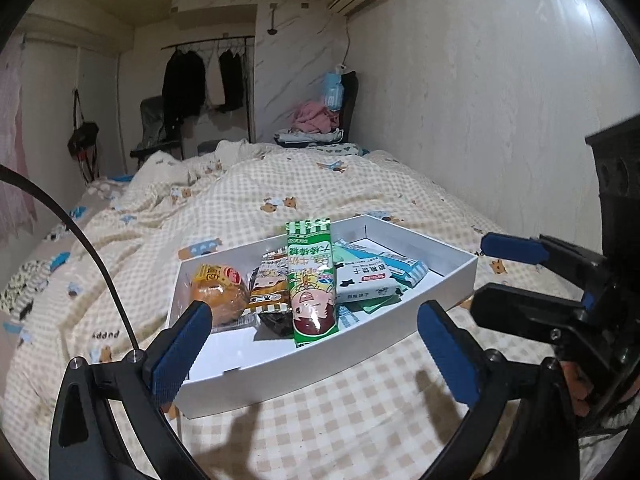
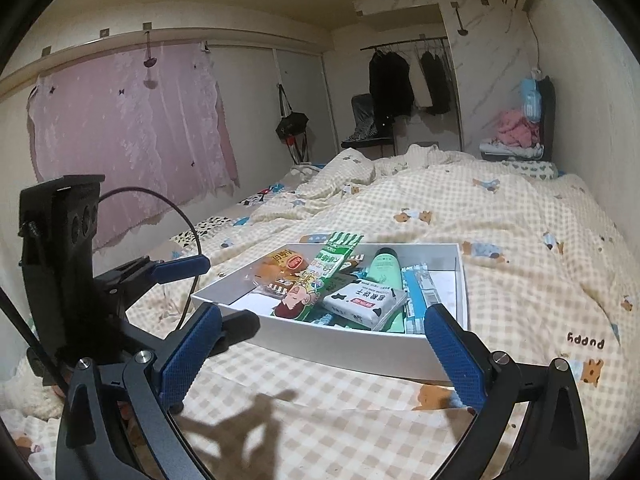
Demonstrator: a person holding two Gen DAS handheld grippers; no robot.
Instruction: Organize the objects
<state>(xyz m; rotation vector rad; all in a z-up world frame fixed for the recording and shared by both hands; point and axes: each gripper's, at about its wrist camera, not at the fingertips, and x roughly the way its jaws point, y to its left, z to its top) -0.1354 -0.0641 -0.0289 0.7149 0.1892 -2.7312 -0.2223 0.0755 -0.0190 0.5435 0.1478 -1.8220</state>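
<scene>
A white shallow box [image 1: 440,300] [image 2: 360,344] lies on the checked bedspread and holds several snacks. In it are a green striped cartoon packet [image 1: 310,284] [image 2: 316,276], a wrapped orange bun [image 1: 220,292] [image 2: 272,268], a dark wrapped cake [image 1: 272,292], a white cow-print packet [image 1: 368,286] [image 2: 362,302], a blue striped packet [image 1: 400,264] [image 2: 418,292] and a mint green tube [image 2: 384,268]. My left gripper [image 1: 316,348] is open and empty, just in front of the box. My right gripper [image 2: 320,352] is open and empty at the box's near wall. It also shows in the left wrist view [image 1: 500,272].
The bed's cream checked duvet [image 1: 280,184] [image 2: 500,216] spreads around the box. A wall [image 1: 500,100] runs along the bed's right side. A chair with pink clothes [image 1: 320,116] [image 2: 516,128] stands at the far end. A clothes rail [image 1: 208,76] and pink curtain [image 2: 128,128] lie beyond.
</scene>
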